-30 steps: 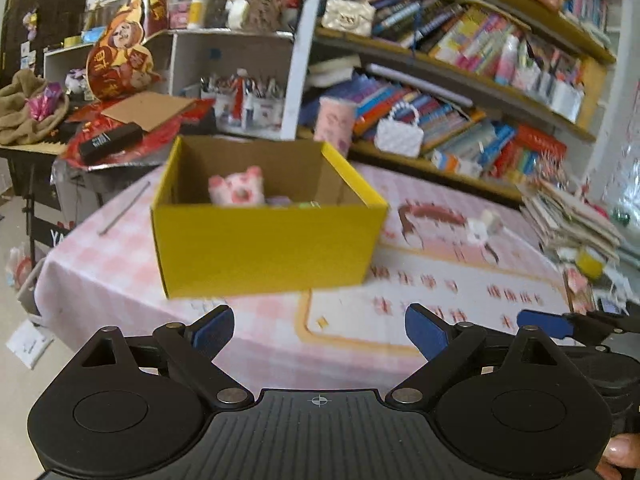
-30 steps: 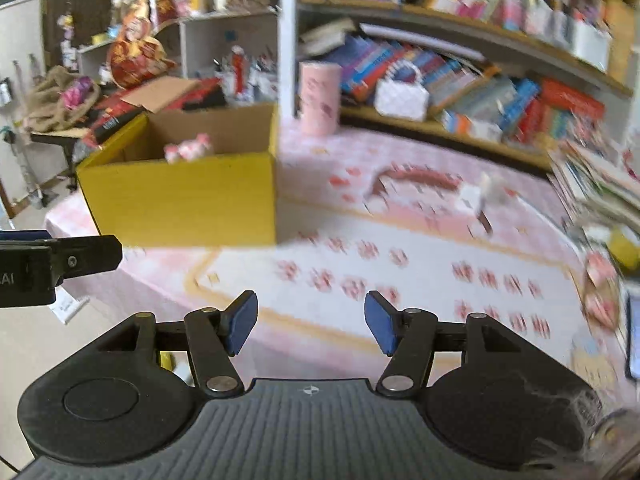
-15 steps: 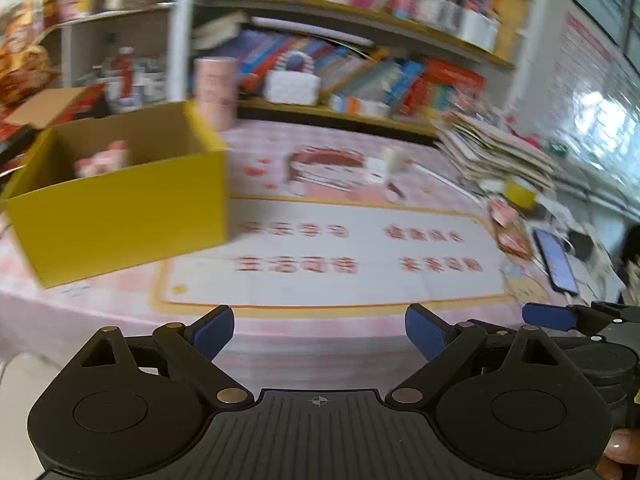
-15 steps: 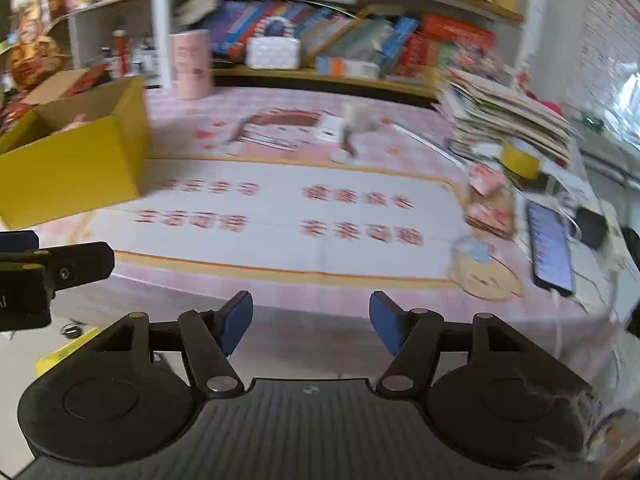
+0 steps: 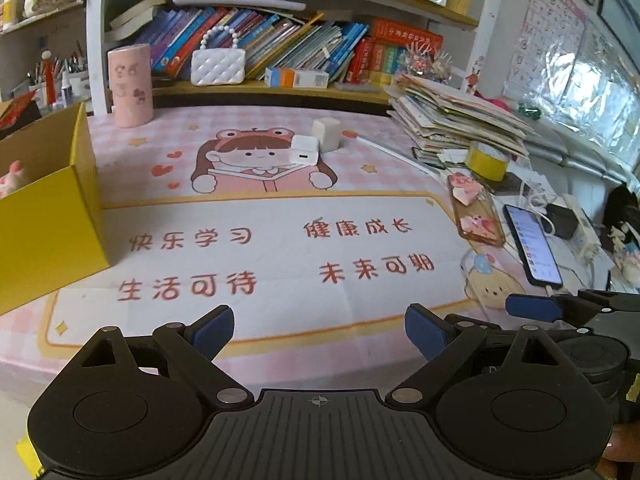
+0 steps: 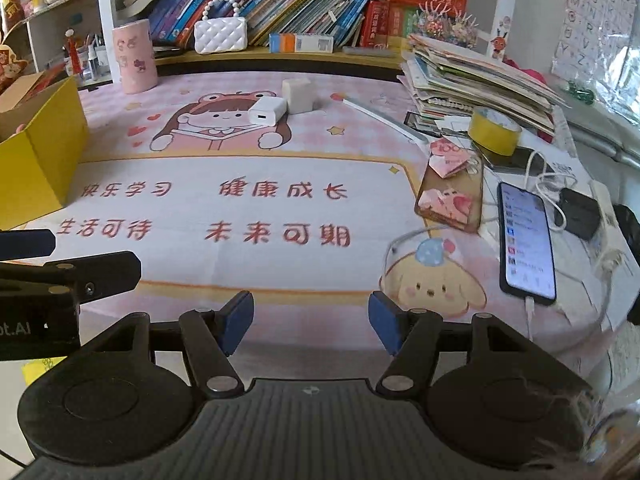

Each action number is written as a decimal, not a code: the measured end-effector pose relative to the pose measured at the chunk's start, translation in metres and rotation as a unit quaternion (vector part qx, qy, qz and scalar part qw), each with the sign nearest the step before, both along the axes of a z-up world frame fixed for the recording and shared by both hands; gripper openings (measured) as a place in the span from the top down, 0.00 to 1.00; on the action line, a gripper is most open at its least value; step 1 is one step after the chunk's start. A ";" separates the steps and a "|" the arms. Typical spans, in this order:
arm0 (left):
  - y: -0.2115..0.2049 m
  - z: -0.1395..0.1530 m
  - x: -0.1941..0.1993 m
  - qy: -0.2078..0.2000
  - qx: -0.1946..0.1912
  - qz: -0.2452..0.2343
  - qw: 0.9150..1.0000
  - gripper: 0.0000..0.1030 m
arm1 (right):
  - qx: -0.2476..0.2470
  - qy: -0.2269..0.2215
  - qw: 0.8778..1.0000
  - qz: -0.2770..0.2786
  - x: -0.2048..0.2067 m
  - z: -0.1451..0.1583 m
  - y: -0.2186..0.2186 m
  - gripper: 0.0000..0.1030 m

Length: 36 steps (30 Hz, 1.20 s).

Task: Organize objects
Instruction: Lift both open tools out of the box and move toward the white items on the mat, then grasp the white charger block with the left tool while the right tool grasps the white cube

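Note:
A yellow cardboard box [image 5: 44, 216] stands at the table's left with a pink plush toy [image 5: 12, 180] inside; the box also shows in the right wrist view [image 6: 36, 152]. A white charger [image 5: 305, 155] and a beige cube adapter [image 5: 326, 134] lie at the far middle of the mat; they also show in the right wrist view as the charger [image 6: 267, 111] and the cube [image 6: 298, 95]. My left gripper [image 5: 319, 332] is open and empty at the table's near edge. My right gripper [image 6: 311, 322] is open and empty beside it.
A pink cylinder [image 5: 130, 86] and white handbag [image 5: 218, 65] stand at the back by the bookshelf. A paper stack [image 5: 452, 120], yellow tape roll [image 6: 494, 130], pink folded papers [image 6: 446, 184] and a charging phone [image 6: 526, 236] crowd the right side.
Both views have swung right, from the yellow box to the middle and right of the table. Both grippers stayed open and empty.

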<state>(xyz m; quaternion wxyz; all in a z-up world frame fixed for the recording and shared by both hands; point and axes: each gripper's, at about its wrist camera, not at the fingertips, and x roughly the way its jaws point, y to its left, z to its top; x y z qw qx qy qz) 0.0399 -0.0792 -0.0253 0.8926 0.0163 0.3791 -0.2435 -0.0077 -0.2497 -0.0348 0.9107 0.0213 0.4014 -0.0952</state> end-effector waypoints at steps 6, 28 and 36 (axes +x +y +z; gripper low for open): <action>-0.027 -0.007 0.026 0.010 0.003 0.023 1.000 0.09 | 0.004 0.004 1.000 0.020 0.030 -0.004 -0.028 0.40; -0.108 -0.015 0.174 -0.007 0.021 0.102 0.995 0.22 | 0.032 -0.089 0.995 0.026 0.182 0.021 -0.104 0.49; -0.131 -0.033 0.222 -0.012 0.037 0.112 0.993 0.33 | 0.044 -0.103 0.993 0.046 0.240 0.016 -0.119 0.49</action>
